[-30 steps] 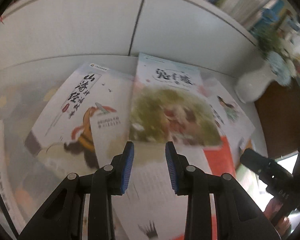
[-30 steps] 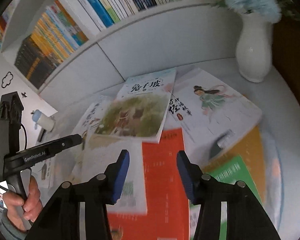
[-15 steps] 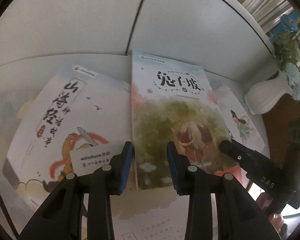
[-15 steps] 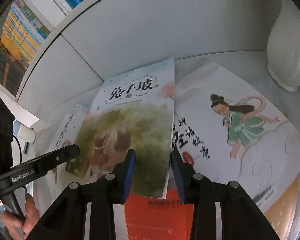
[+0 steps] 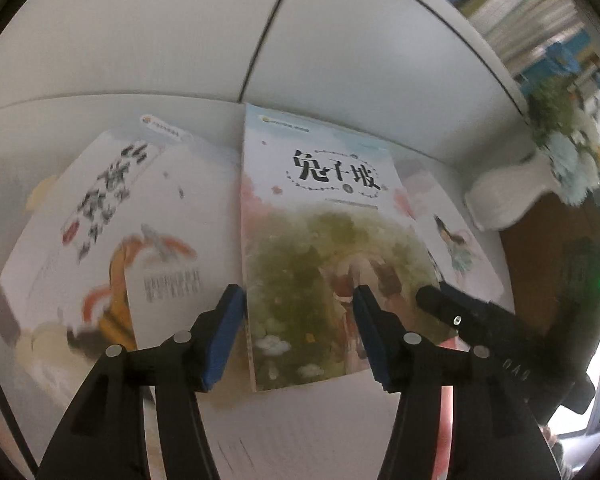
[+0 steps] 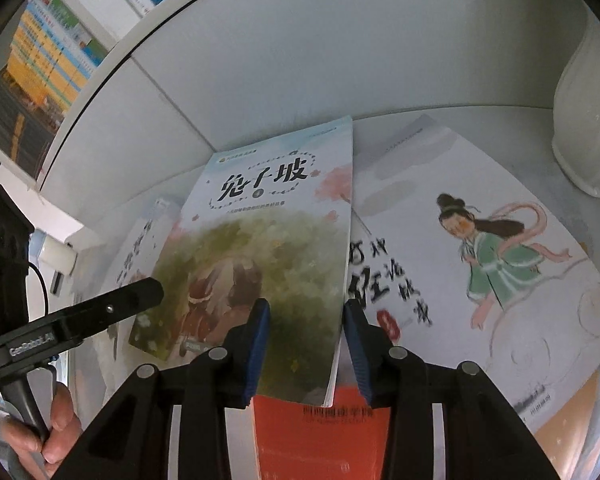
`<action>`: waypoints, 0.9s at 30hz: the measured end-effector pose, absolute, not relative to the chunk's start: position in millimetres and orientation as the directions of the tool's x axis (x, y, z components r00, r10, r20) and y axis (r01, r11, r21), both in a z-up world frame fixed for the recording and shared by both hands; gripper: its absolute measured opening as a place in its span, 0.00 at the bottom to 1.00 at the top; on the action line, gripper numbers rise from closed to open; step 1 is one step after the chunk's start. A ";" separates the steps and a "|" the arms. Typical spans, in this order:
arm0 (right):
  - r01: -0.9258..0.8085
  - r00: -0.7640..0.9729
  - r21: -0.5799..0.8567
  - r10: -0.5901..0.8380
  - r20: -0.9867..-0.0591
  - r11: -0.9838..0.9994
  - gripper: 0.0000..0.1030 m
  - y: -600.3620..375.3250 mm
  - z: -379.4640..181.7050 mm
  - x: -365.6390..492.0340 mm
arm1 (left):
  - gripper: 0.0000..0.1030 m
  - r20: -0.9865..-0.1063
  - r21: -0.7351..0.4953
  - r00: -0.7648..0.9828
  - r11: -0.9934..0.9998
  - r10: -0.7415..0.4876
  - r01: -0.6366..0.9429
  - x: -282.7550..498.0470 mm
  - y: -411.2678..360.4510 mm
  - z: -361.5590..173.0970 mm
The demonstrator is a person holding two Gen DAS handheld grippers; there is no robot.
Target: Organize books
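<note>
Looking steeply down from both wrist cameras, close over the scattered books, left view from the left side, right view from the right, sharing the green-covered book [image 5: 332, 264] [image 6: 268, 248] against the white back panel [image 5: 180, 32] [image 6: 340, 40].

A reading corner or study room in a home or school is suggested. A white built-in shelf [image 6: 260, 52] is packed with rows of thin, colourful book spines [image 6: 44, 76]. Illustrated children's paperbacks [image 6: 268, 248] are spread over a white tabletop [image 5: 80, 120] beneath it. A white ceramic vase [image 5: 504, 196] of pale blue flowers is set at the table's end.
</note>
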State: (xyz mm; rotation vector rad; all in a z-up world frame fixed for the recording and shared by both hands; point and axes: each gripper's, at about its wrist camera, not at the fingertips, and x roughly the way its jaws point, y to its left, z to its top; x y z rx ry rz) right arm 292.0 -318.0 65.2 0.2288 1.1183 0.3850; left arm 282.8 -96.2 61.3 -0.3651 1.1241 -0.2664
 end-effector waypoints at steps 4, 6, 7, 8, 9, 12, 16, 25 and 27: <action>-0.202 0.383 0.371 0.422 -0.822 0.906 0.37 -333.9 84.6 254.9 | 0.51 -0.835 -0.402 0.383 0.913 -0.394 0.062 230.7 -108.2 64.0; -0.219 0.381 0.345 0.406 -0.831 0.913 0.37 -339.8 90.7 227.2 | 0.51 -0.843 -0.395 0.362 0.915 -0.398 0.088 198.4 -116.8 62.3; -0.229 0.379 0.326 0.393 -0.838 0.917 0.37 -343.0 92.1 211.4 | 0.51 -0.849 -0.391 0.343 0.914 -0.402 0.104 178.3 -123.6 59.4; -0.238 0.370 0.306 0.378 -0.849 0.922 0.37 -347.4 92.5 193.2 | 0.51 -0.853 -0.391 0.328 0.913 -0.407 0.116 164.7 -126.9 57.5; -0.241 0.361 0.297 0.370 -0.856 0.924 0.37 -351.0 93.0 179.2 | 0.51 -0.853 -0.391 0.321 0.911 -0.412 0.129 149.2 -126.7 58.0; -0.234 0.307 0.296 0.360 -0.881 0.926 0.37 -368.5 86.2 131.4 | 0.51 -0.858 -0.415 0.250 0.892 -0.449 0.178 104.3 -141.9 56.1; -0.225 0.240 0.292 0.343 -0.908 0.930 0.37 -388.1 75.4 67.0 | 0.51 -0.866 -0.444 0.132 0.864 -0.482 0.236 59.1 -156.9 44.3; -0.193 0.214 0.344 0.382 -0.899 0.919 0.36 -408.8 68.2 10.2 | 0.45 -0.862 -0.456 0.208 0.886 -0.463 0.082 23.4 -142.8 30.5; -0.206 0.240 0.346 0.390 -0.889 0.915 0.37 -408.0 67.8 10.6 | 0.45 -0.850 -0.468 0.239 0.882 -0.468 0.064 23.2 -140.8 29.2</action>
